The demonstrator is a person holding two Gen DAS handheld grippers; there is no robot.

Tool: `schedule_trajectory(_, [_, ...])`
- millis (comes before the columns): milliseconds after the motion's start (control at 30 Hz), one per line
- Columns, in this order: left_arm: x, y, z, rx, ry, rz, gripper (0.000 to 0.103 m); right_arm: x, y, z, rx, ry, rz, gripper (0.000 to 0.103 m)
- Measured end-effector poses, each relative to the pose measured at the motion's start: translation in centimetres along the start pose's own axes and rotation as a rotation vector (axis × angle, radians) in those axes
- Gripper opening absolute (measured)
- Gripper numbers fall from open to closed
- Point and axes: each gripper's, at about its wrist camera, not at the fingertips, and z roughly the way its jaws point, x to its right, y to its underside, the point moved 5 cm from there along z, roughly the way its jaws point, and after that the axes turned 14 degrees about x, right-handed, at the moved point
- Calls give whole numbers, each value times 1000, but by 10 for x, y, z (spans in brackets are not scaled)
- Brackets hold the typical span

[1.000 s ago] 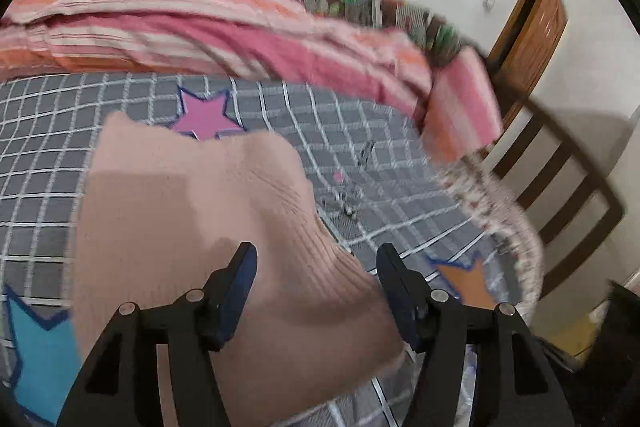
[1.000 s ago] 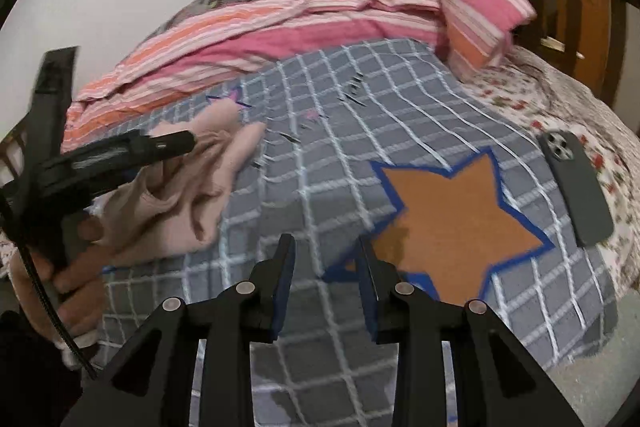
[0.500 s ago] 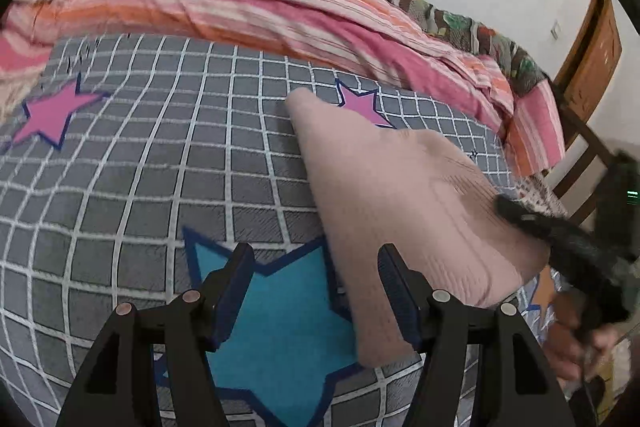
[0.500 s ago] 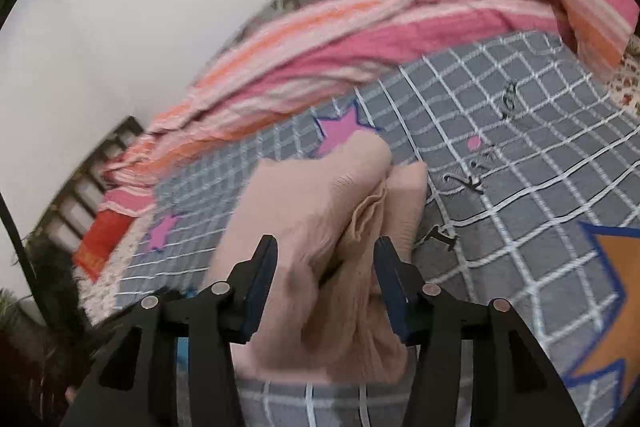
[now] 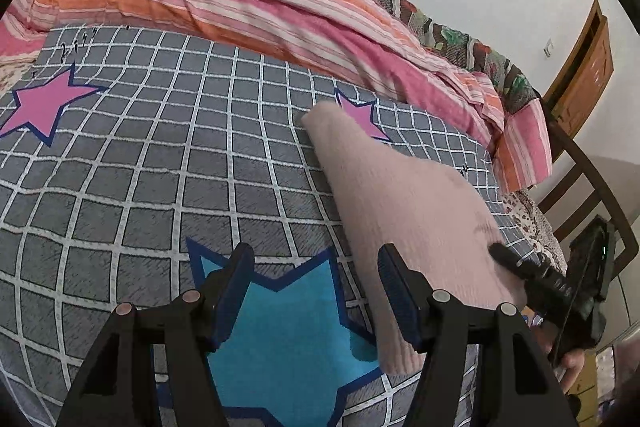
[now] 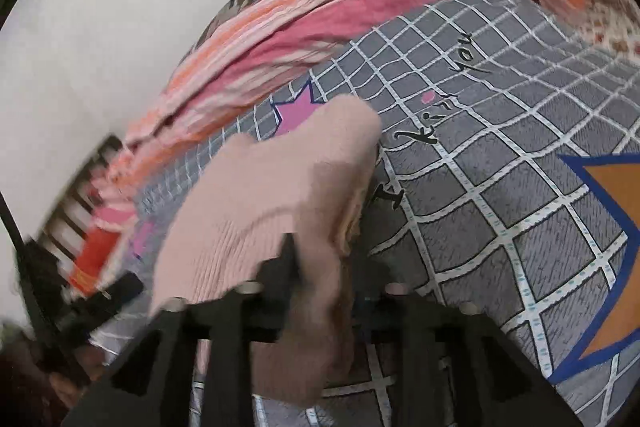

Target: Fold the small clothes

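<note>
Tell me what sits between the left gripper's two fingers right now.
Nothing is gripped: in the left wrist view the left gripper stands open over the teal star printed on the checked bedcover. The pink knit garment lies beside its right finger, outside the gap.

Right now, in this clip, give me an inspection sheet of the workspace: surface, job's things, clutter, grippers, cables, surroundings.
Surface: grey checked bedcover with printed stars, spread over a bed.
Job's things: one pink knit garment, lying on the cover and partly folded over itself.
Clutter: striped pink and orange quilt bunched along the far side.
Grippers: left gripper open over the blue star, nothing between its fingers; right gripper has just been opening, with the garment's edge between its fingers, grip unclear through blur.
Cables: a thin dark line at the right wrist view's left edge, possibly a cable.
Surroundings: white wall, wooden door, dark bed frame.
</note>
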Motion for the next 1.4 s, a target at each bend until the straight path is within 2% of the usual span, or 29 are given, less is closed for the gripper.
schedule_trajectory(67, [-2,-2,-1,9,-2,-6,62,-2,-5,7,-24,-35,23,54])
schedule_trajectory(167, [-6,-4,-2,14,21,-43,62,-10,-4,36,-118,-70,51,63])
schedule_trajectory(233, [-10,-5,-5,17,25,-55,62,-9,0,55,-150,-53,69,70])
schedule_trajectory(367, [-20,-6,-11,33,12,-54,62,-13,4,72,-205,-62,65,71])
schedule_trajectory(467, [-30,-9,-12,38,16,-102,62,-20,0,73,-218,-86,63,47])
schedule_trajectory(500, [-33,-10,-13,40,21,-118,62,-24,-4,71,-213,-101,71,43])
schedule_trajectory(600, [-38,-15,-19,58,4,-120,62,-43,-21,57,-174,-127,77,39])
schedule_trajectory(700, [-45,-19,-25,67,-90,-58,62,-81,-39,46,-131,-130,39,38])
schedule_trajectory(767, [-51,-21,-29,73,-122,-38,62,-112,-48,44,-114,-113,-7,38])
schedule_trajectory(933, [-64,-30,-39,89,-132,-57,62,-181,-55,61,-99,-79,-96,37])
schedule_trajectory(1000, [-68,-34,-42,97,-138,-60,62,-203,-56,71,-102,-104,-97,36])
schedule_trajectory(1100, [-74,-40,-48,111,-145,-57,62,-225,-61,81,-91,-185,-42,35])
schedule_trajectory(1200, [-78,-39,-50,119,-131,-61,62,-210,-61,89,-78,-285,125,35])
schedule_trajectory(1233, [-79,-37,-50,115,-130,-57,62,-199,-57,93,-81,-289,167,35])
schedule_trajectory(1300, [-80,-30,-47,100,-126,-43,62,-164,-39,104,-109,-243,209,37])
schedule_trajectory(1400, [-73,-13,-40,62,-96,-5,62,-103,-3,117,-178,-98,177,39])
